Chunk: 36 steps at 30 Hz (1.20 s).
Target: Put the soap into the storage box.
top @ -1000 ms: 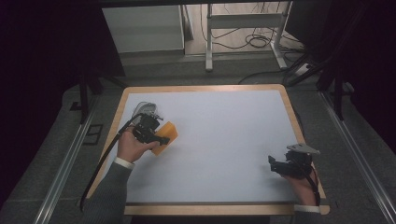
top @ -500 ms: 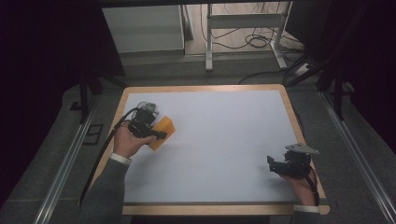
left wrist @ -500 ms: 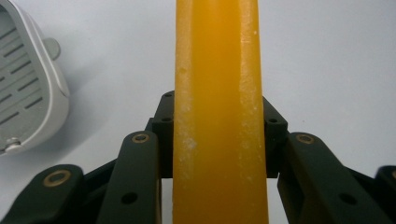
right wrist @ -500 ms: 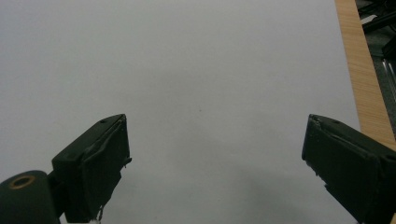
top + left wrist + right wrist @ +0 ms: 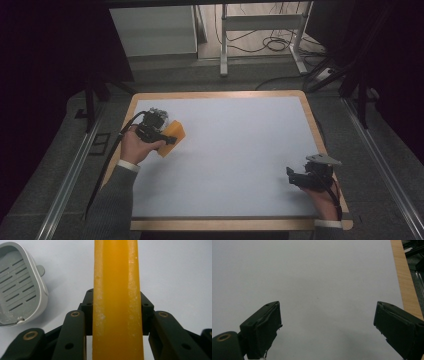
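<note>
A white-topped table with a pale wooden rim [image 5: 307, 107] lies under the high view, and the person's two forearms come in from the near edge. At the far left of the table the left hand [image 5: 136, 146] holds the left gripper [image 5: 167, 134], whose black jaws are pinched on a yellow-orange rectangular bar of soap [image 5: 171, 135]; the bar sticks out to the right of the gripper, over the white surface. In the left gripper view the same bar [image 5: 116, 302] runs straight up the middle, its waxy face flecked with pale crumbs, with a jaw pressed against each long side. To its left in that view sits a grey plastic soap dish with a slotted drainer floor [image 5: 18, 287], lying on the table, apart from the bar. At the near right the right hand [image 5: 322, 197] holds the right gripper [image 5: 295, 176] just above the table, close to the wooden rim. In the right gripper view its jaws stand spread wide with bare white tabletop [image 5: 319, 282] between them and the wooden rim [image 5: 404, 282] at the right.
</note>
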Available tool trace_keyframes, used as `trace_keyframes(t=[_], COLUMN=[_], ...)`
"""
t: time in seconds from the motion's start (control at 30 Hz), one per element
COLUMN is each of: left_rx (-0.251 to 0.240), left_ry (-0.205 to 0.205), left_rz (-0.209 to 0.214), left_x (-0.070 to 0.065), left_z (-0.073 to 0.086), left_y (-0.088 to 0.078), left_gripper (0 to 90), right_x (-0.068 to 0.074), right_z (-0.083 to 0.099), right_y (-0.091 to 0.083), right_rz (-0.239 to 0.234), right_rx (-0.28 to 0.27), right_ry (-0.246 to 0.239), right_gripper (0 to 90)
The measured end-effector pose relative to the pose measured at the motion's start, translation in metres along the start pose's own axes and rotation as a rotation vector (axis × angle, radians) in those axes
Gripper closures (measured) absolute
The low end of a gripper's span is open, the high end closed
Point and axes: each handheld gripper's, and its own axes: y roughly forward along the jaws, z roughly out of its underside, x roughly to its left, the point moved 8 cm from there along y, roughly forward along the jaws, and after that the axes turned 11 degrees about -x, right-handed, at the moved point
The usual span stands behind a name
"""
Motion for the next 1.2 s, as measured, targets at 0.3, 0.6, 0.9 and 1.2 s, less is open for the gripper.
trace_keyframes(t=[0.3, 0.6, 0.9, 1.2], left_rx=[-0.013, -0.021, -0.032, -0.04], left_ry=[-0.019, -0.052, -0.078, -0.104], left_rz=[-0.008, -0.022, -0.038, -0.055], left_x=[0.008, 0.018, 0.031, 0.037], left_z=[-0.006, -0.01, -0.018, -0.02], left_y=[0.0, 0.001, 0.001, 0.0], left_gripper=[60.8, 60.8, 60.8, 60.8], right_x=[-0.001, 0.0, 0.0, 0.0], right_z=[0.0, 0.0, 0.0, -0.001], right_y=[0.0, 0.0, 0.0, -0.001], right_rz=[0.0, 0.003, 0.002, 0.001], right_rx=[0.001, 0.004, 0.001, -0.004], right_ry=[0.002, -0.001, -0.001, -0.002], right_gripper=[7.5, 7.5, 7.5, 7.5])
